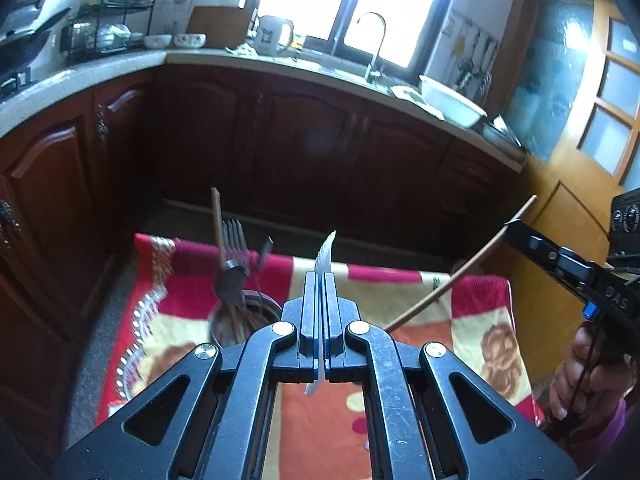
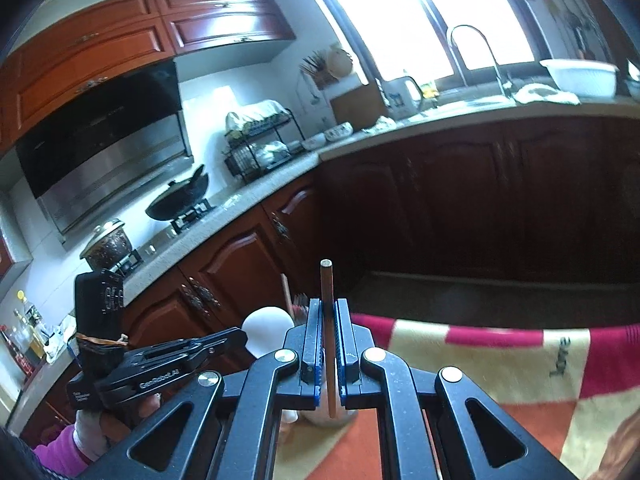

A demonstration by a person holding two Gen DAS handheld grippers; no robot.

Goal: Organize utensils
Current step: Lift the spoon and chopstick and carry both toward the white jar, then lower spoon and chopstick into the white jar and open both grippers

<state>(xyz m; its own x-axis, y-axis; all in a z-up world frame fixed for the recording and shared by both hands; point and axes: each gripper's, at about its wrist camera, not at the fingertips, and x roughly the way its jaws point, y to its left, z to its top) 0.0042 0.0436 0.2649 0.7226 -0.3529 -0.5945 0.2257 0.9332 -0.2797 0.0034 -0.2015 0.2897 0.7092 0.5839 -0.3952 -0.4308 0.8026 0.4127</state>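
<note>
Over the blanket-covered surface (image 1: 328,432), left claw (image 1: 323,280) is clamped on a white plastic knife (image 1: 326,254); right claw (image 2: 329,308) pinches a brown chopstick (image 2: 327,312), utensil cup (image 1: 248,316) at 10 o'clock.

Left gripper (image 1: 320,280): black, with blue pads, closed on a white serrated plastic knife (image 1: 326,256). Right gripper (image 2: 329,308): black with blue pads, closed on a brown chopstick (image 2: 327,320). Cloth (image 1: 460,320): red, cream and orange blocks with a brown flower motif and a white-patterned border along its left edge. Holder (image 1: 256,316): dark brown, containing a grey metal fork (image 1: 235,236) and spoon (image 1: 229,284). Cabinets (image 1: 280,140): dark red-brown wood. Counter (image 1: 80,76): pale speckled grey. Door (image 1: 580,140): yellow-brown wood with bluish frosted panes
</note>
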